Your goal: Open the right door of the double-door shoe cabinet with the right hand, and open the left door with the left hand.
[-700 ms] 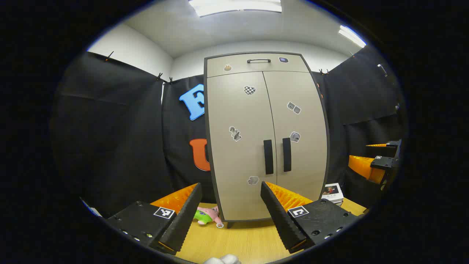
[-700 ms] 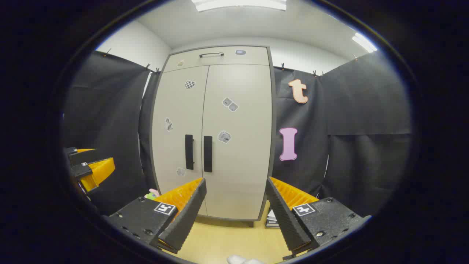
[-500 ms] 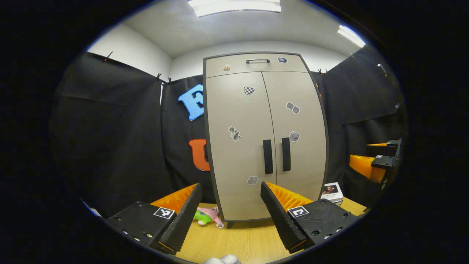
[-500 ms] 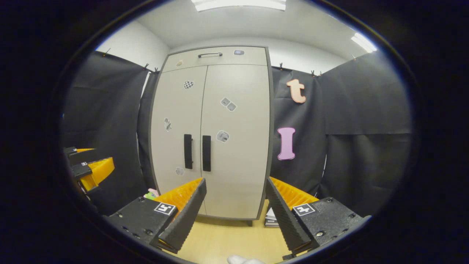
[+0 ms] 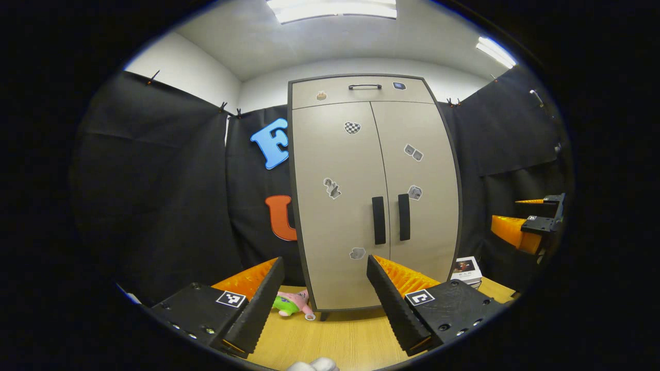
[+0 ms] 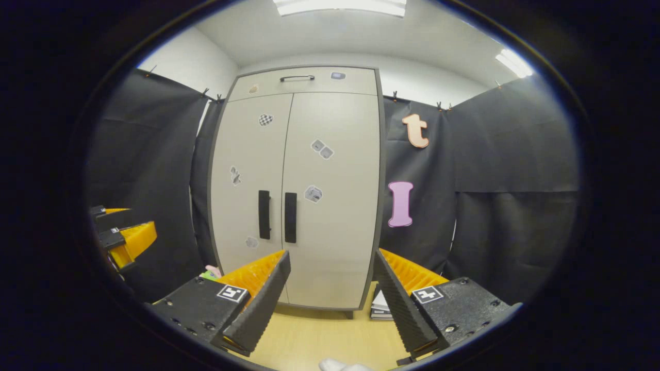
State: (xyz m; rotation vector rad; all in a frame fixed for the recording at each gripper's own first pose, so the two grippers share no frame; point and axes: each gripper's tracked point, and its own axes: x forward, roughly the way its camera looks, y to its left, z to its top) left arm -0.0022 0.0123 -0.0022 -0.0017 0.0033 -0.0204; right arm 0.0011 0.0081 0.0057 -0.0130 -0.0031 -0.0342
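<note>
A tall beige double-door shoe cabinet (image 5: 361, 170) (image 6: 309, 170) stands ahead on the wooden floor, both doors closed. Two dark vertical handles sit side by side at the middle seam: the left door's handle (image 5: 379, 220) (image 6: 264, 214) and the right door's handle (image 5: 404, 217) (image 6: 291, 217). My left gripper (image 5: 325, 268) is open, well short of the cabinet, low and left of the handles. My right gripper (image 6: 331, 260) is open too, low and right of the handles. Each gripper also appears at the edge of the other's view: the right gripper (image 5: 531, 226) and the left gripper (image 6: 121, 232).
A top drawer with a bar handle (image 5: 364, 86) sits above the doors. A pink and green plush toy (image 5: 291, 302) lies on the floor at the cabinet's left foot. A stack of books (image 5: 466, 269) (image 6: 380, 305) lies at its right foot. Black cloth walls close in both sides.
Both views shift only slightly; in the right gripper view the cabinet drifts a little left. The doors stay closed and both grippers stay open.
</note>
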